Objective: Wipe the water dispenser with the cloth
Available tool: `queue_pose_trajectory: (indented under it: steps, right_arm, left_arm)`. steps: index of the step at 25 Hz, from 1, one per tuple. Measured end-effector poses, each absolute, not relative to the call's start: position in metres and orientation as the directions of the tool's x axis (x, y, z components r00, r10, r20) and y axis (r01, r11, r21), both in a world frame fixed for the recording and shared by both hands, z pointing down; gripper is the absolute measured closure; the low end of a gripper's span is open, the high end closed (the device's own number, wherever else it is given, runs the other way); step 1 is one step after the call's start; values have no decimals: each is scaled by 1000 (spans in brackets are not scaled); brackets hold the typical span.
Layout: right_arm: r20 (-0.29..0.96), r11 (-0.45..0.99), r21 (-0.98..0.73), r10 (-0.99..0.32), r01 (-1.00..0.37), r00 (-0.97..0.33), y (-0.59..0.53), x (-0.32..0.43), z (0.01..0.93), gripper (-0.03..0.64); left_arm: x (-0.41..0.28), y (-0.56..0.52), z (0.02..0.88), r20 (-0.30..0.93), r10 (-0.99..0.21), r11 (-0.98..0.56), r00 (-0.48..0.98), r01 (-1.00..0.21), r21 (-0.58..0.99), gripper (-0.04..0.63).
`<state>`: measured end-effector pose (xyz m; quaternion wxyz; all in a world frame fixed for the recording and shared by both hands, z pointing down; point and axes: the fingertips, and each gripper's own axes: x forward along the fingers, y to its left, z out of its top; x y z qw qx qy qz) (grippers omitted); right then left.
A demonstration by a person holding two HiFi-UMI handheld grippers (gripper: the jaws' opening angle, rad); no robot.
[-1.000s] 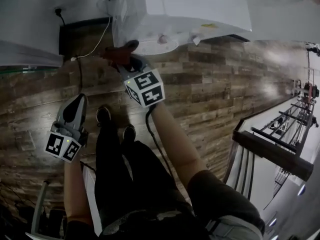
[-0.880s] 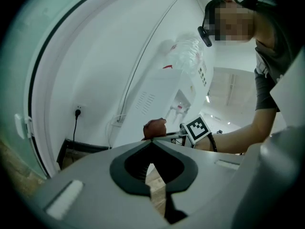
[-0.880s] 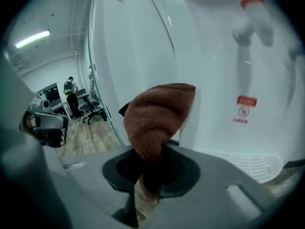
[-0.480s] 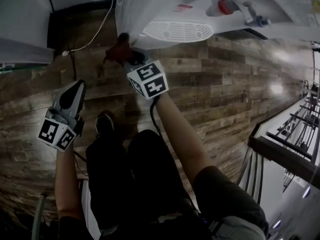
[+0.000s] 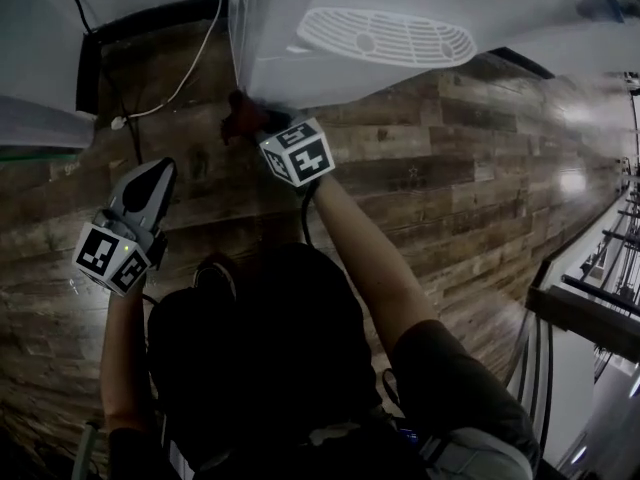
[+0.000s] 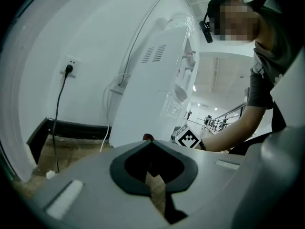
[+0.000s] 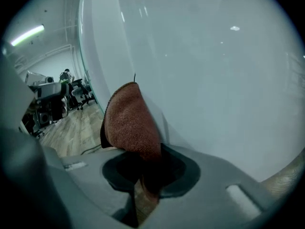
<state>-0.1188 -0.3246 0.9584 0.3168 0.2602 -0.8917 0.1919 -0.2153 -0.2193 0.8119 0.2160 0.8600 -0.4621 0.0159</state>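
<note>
Wood-plank floor, running from near to far wall. Standing on it, far centre: white water dispenser. Lying far left: white cable.

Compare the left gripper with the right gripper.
The right gripper is shut on the red cloth; the left gripper is shut on nothing. The right holds its cloth against the water dispenser's white side; the left hangs apart from it, above the wooden floor. Both carry marker cubes.
</note>
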Motion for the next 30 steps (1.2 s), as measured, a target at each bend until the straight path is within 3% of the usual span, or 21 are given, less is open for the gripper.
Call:
queue_pose_trajectory:
  steps: [7,12,19,22,26,30]
  right_arm:
    - [709,773,-118,-374,-623,-598,-326,-95,1016,557]
    - [600,841,-155,-336,-518,-726,-299,-118,997,557]
    - [567,692,-240,-469,-681,-677,-338,-75,1000,555]
    - [577,577,-271,-544,-771,-610,-353,-27,1006,555]
    - [618,349,-228,-670,-909,-412,-386,61,1011,557]
    - [641,252,-154,-711,-955,-291,-411,117,1008,556]
  left_arm:
    - [-204,-226,851,255,-768,-487,588,-794,364,586]
    - [-187,-223,859,251,-754,-497,607,-778,386,586]
    - [-167,-232,864,259,-722,-538,642,-756,372,586]
    - [-164,-235,869,271,-710,-546,650,-751,371,586]
    - [-157,-241,873,263,-698,-563,666,-737,374,586]
    - [-153,-242,879,258,-688,-572,678,-726,383,586]
